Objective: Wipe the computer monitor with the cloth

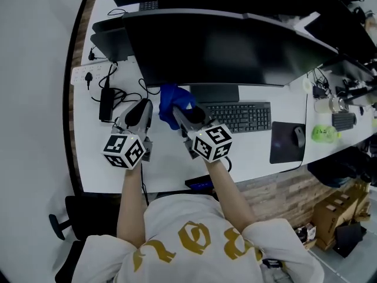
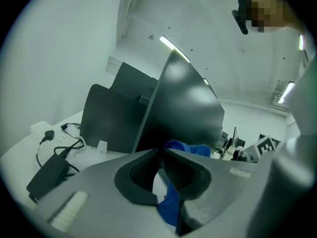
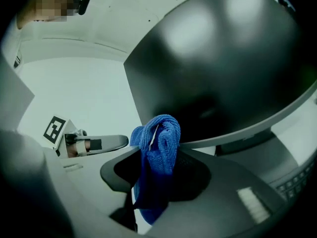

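Note:
The wide dark computer monitor [image 1: 218, 52] stands at the back of the white desk [image 1: 100, 158]; its screen fills the right gripper view [image 3: 223, 68] and rises behind the jaws in the left gripper view [image 2: 188, 108]. A blue cloth [image 1: 172, 102] is bunched just below the monitor's lower left edge. My right gripper [image 1: 179, 114] is shut on the blue cloth [image 3: 158, 143], which hangs down between its jaws [image 3: 151, 152]. My left gripper [image 1: 143, 106] is beside it to the left, jaws closed together [image 2: 161, 152] with nothing gripped; the cloth [image 2: 190, 149] shows just behind them.
A black keyboard [image 1: 238, 115] lies under the monitor, with a mouse [image 1: 299, 136] on a dark pad [image 1: 287, 141] to its right. A power strip [image 1: 88, 73], a black adapter [image 1: 106, 104] and cables sit at the desk's left. A second dark screen [image 2: 106, 118] stands left of the monitor.

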Demonstrator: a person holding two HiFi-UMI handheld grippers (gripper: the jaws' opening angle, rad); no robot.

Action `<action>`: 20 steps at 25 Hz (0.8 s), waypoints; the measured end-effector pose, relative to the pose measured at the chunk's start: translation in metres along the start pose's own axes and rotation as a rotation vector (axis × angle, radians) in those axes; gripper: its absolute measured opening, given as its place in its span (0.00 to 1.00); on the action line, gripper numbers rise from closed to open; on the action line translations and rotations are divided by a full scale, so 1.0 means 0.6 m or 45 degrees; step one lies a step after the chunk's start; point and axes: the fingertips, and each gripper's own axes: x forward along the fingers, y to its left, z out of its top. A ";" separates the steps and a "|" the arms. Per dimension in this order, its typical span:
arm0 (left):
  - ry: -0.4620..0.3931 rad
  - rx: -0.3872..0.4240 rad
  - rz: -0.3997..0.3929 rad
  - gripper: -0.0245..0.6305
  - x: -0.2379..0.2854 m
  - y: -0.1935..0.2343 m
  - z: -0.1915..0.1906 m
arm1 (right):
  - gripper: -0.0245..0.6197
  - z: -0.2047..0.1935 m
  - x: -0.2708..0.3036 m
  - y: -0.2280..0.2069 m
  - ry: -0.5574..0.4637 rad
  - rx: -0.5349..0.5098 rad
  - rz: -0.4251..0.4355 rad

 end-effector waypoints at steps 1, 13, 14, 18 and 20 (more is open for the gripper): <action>-0.011 0.010 0.010 0.10 0.000 -0.011 0.004 | 0.29 0.009 -0.018 -0.009 -0.009 -0.021 -0.040; -0.131 0.119 0.051 0.10 -0.020 -0.190 0.040 | 0.29 0.090 -0.231 -0.070 -0.077 -0.173 -0.307; -0.134 0.122 0.052 0.10 -0.023 -0.200 0.038 | 0.29 0.094 -0.244 -0.071 -0.091 -0.173 -0.307; -0.146 0.124 0.040 0.10 -0.034 -0.232 0.030 | 0.29 0.103 -0.282 -0.071 -0.141 -0.167 -0.298; -0.149 0.132 0.040 0.10 -0.037 -0.243 0.028 | 0.29 0.107 -0.294 -0.067 -0.166 -0.174 -0.287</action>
